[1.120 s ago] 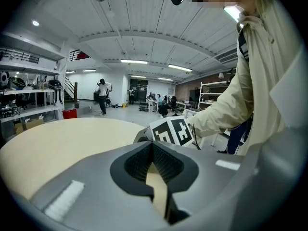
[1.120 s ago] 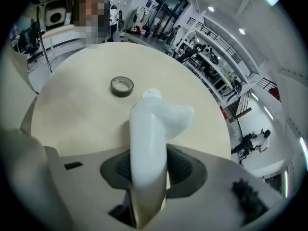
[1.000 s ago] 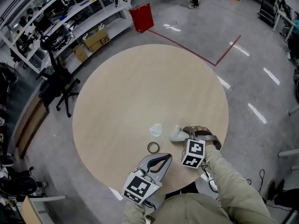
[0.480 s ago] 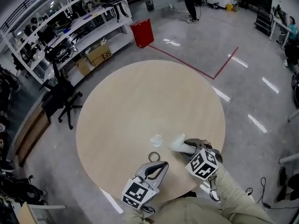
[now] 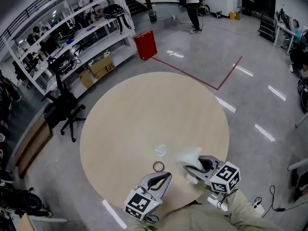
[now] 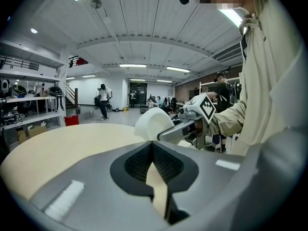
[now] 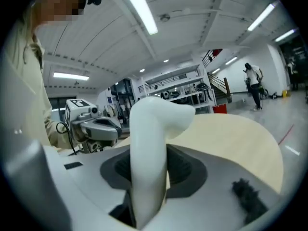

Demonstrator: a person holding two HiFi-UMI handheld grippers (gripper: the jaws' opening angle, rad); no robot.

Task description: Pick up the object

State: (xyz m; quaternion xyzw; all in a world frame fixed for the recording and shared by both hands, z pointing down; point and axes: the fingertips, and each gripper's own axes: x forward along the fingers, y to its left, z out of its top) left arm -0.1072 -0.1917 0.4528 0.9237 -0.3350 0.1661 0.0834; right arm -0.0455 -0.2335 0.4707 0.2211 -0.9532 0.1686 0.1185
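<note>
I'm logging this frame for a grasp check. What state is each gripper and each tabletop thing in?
right gripper: shut on the white object.
left gripper: shut, empty.
white object: clamped, seemingly lifted off the table.
ring: lying flat on the table, untouched.
small pale piece: lying on the table, untouched.

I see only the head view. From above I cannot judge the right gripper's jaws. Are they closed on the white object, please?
Observer: Yes. In the right gripper view, the right gripper has both jaws pressed on the stem of the white object. Its bent end sticks out past them.
Operator: And the left gripper's jaws?
Observer: In the left gripper view, the left gripper has its jaws together at the tips, with nothing between them.
Operator: Does that view show the object also?
Observer: Yes, its rounded end shows just beyond the left jaws.
</note>
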